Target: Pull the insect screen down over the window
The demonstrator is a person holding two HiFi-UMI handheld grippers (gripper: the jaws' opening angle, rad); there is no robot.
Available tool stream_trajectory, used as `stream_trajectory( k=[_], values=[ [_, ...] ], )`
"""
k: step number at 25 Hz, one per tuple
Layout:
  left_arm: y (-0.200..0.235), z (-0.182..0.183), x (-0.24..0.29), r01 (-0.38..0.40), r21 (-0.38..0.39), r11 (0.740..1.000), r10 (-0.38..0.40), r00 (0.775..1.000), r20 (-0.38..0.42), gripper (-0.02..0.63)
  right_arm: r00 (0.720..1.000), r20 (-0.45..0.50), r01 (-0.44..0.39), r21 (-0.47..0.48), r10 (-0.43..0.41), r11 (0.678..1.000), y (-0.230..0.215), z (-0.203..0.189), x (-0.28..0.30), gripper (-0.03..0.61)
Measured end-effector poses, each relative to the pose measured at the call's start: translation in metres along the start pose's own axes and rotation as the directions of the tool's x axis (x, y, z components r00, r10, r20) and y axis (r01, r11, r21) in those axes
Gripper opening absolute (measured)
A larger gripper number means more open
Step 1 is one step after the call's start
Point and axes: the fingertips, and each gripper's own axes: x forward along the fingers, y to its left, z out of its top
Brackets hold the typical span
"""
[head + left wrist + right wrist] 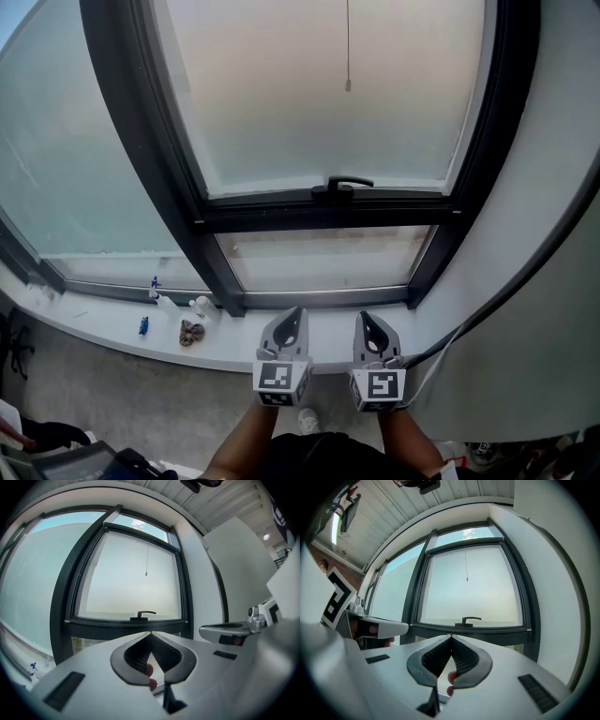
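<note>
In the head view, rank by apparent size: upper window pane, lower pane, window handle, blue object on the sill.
1. upper window pane, largest
2. lower pane
3. window handle
4. blue object, smallest, despite sitting nearer the camera

L gripper (292, 317) & R gripper (367, 322): side by side, pointing fwd, level, jaws closed tip to tip, nothing held.

head view: pull cord (348, 47), above the window handle (341, 185), runs off the top edge; upper end unseen. small items (191, 332) on the sill (103, 323), down-left of the handle: too small to identify. forearms (242, 444) below the handle cut by bottom edge.
</note>
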Motion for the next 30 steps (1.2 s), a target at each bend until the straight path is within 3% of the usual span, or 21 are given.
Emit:
stream_trajectory(
  k=[8, 16, 30],
  values=[
    [0.02, 0.006, 0.026, 0.028, 0.005, 1.0, -0.028, 1.0, 0.001, 0.002, 1.0, 0.007, 0.002, 0.004, -0.002, 1.0, 0.005, 0.0, 0.031, 0.002],
    [0.028, 0.007, 0.052, 0.044, -0.006, 0.999, -0.044, 0.999, 0.01, 0.002, 0.998, -0.044, 0.047, 0.003, -0.046, 0.999, -0.011, 0.005, 0.054, 0.003],
    [0.031, 0.017, 0.125, -0.009, 0.001, 1.0, 0.009, 1.0, 0.008, 0.002, 0.999, 0.007, -0.035, 0.006, 0.035, 0.999, -0.058, 0.002, 0.122, 0.003]
  ],
)
